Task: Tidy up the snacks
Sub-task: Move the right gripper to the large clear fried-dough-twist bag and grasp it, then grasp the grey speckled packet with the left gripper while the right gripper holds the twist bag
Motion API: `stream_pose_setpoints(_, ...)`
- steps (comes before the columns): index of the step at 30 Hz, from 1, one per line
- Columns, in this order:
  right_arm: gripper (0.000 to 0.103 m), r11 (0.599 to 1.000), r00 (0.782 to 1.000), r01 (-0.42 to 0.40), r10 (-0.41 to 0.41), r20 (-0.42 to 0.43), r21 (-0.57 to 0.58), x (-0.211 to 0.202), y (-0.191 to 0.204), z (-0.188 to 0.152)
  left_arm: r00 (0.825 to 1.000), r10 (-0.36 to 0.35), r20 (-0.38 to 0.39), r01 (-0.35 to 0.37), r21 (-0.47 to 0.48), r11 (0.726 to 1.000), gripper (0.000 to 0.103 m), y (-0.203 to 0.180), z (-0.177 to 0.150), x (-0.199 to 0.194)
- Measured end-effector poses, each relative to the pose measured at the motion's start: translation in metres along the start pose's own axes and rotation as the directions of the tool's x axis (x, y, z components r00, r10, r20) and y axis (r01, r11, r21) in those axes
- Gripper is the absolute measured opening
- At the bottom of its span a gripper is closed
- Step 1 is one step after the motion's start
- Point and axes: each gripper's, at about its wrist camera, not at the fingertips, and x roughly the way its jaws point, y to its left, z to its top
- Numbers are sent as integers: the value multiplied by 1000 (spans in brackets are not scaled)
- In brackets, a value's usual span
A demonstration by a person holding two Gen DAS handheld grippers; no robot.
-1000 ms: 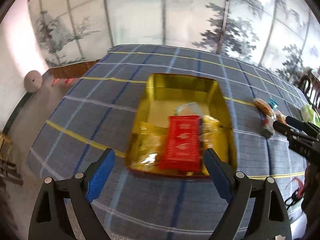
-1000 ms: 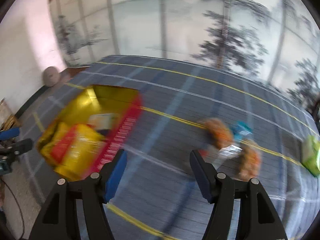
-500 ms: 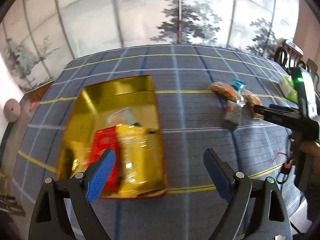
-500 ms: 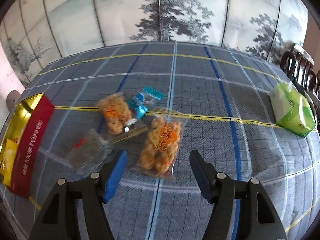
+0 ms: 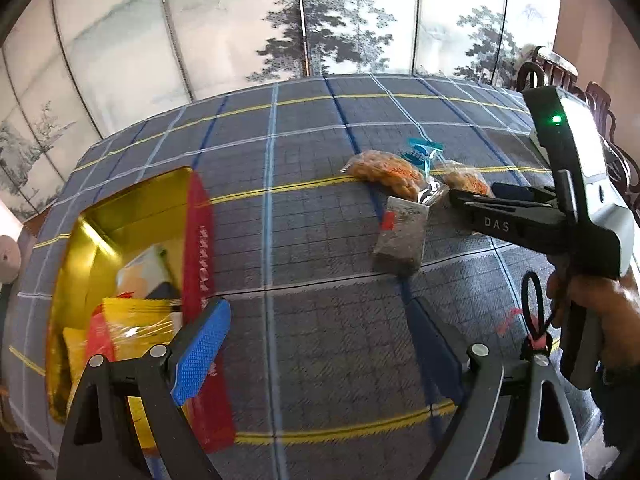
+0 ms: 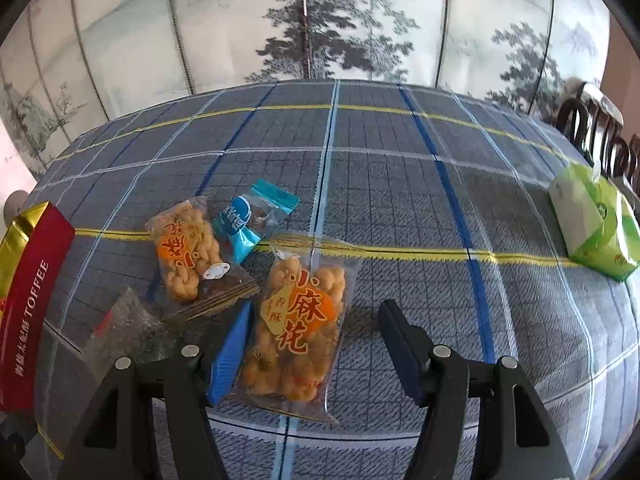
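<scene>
A gold tin (image 5: pixel 132 208) with a red side holds yellow and red packets at the left of the checked tablecloth. My left gripper (image 5: pixel 316 344) hangs open over bare cloth just right of the tin. Loose snacks lie mid-table: two clear bags of orange fried twists (image 6: pixel 300 320) (image 6: pixel 186 248), a blue packet (image 6: pixel 248 220) and a grey packet (image 6: pixel 128 328). My right gripper (image 6: pixel 316 344) straddles the nearer twist bag, its jaws closing. The left pad is at the bag's edge and the right pad stands clear of it. In the left wrist view the right gripper (image 5: pixel 472 196) reaches in from the right.
A green packet (image 6: pixel 596 228) lies apart near the table's right edge, with dark wooden chairs (image 6: pixel 592 128) behind it. The tin's red side (image 6: pixel 28 300) shows at the far left. A painted folding screen stands behind the table. A hand (image 5: pixel 592 296) holds the right gripper.
The left gripper has swung right, from over the tin to the cloth beside it. The right gripper has come down over the nearer twist bag and its jaws have narrowed.
</scene>
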Motion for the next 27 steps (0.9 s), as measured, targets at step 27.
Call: stream_pose_setpoints(27,39,1000,999,27,-27,18,-8,-23,-62,-25,998,-58,-32,60,72,996,74,-39,32,49)
